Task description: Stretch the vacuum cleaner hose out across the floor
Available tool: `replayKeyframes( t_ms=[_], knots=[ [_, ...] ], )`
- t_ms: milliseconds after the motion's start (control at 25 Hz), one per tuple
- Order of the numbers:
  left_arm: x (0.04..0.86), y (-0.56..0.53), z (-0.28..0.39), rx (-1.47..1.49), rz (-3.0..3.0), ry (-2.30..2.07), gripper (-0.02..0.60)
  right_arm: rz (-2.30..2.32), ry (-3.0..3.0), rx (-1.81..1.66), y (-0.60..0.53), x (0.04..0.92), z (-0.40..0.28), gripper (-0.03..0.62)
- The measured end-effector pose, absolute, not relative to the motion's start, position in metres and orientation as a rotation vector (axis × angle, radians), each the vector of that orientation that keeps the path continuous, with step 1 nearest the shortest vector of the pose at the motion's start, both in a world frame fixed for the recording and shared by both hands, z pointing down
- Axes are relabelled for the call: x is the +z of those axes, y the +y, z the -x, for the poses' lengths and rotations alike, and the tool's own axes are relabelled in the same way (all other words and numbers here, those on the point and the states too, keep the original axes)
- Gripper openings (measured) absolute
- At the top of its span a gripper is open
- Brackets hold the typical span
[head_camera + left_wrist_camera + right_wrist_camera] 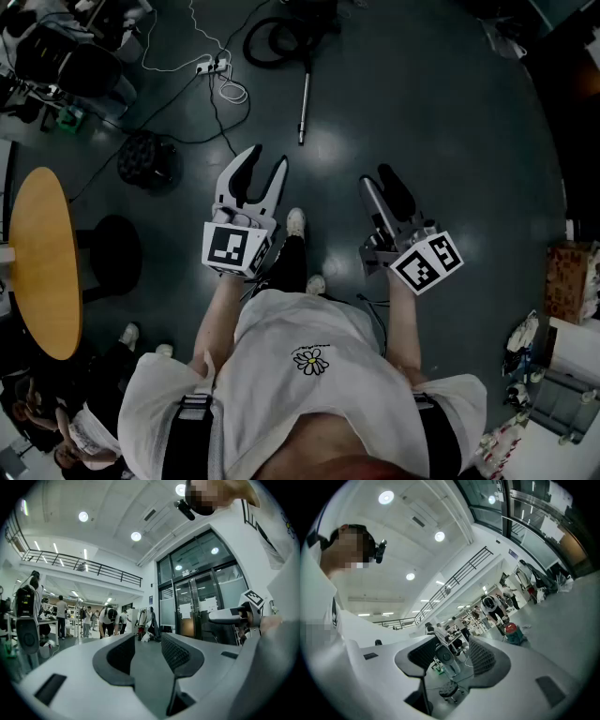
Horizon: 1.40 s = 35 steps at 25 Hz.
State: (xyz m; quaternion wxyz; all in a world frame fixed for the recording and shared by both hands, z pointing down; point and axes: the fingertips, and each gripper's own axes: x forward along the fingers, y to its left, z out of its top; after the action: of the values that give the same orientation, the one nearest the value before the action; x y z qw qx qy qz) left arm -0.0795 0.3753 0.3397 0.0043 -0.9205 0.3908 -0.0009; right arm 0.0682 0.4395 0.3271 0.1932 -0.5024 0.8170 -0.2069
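Black hose [262, 62] is lying coiled on the far floor [450, 122] beside a metal tube [303, 103]; left tool [265, 159] and right tool [377, 178] are hovering released, empty.

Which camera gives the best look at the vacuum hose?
The head view: the black hose lies looped on the floor ahead, with its metal wand beside it. Neither gripper view shows it; both point elsewhere.

- Round wooden table [42, 262]: at the floor's left edge.
- White power strip [212, 66]: on the floor, near its top edge.
- Cardboard box [570, 281]: at the floor's right edge.
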Motion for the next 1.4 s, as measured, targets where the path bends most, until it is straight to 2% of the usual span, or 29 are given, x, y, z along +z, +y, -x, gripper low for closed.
replayKeyframes(
  t_ms=[280, 560, 720, 1000, 1240, 1400],
  knots=[
    [0.365, 0.231, 0.079, 0.078, 3.006, 1.251, 0.161, 1.390, 2.190, -0.831, 0.297, 0.359, -0.063, 0.227],
    [0.351, 0.081, 0.075, 0.131, 3.004, 1.216, 0.161, 1.571, 2.291, -0.621, 0.145, 0.341, -0.052, 0.227],
    [0.347, 0.026, 0.068, 0.195, 3.018, 1.248, 0.160, 1.578, 2.270, -0.683, 0.086, 0.354, -0.061, 0.227],
    [0.383, -0.117, 0.055, 0.084, 3.011, 1.275, 0.160, 1.512, 2.325, -0.830, -0.066, 0.404, -0.068, 0.227],
    [0.383, -0.247, 0.028, -0.048, 3.000, 1.266, 0.160, 1.551, 2.424, -0.828, -0.211, 0.407, -0.116, 0.227],
    [0.361, -0.325, 0.016, 0.091, 3.021, 1.235, 0.160, 1.587, 2.607, -0.720, -0.303, 0.404, -0.127, 0.227]
  ],
)
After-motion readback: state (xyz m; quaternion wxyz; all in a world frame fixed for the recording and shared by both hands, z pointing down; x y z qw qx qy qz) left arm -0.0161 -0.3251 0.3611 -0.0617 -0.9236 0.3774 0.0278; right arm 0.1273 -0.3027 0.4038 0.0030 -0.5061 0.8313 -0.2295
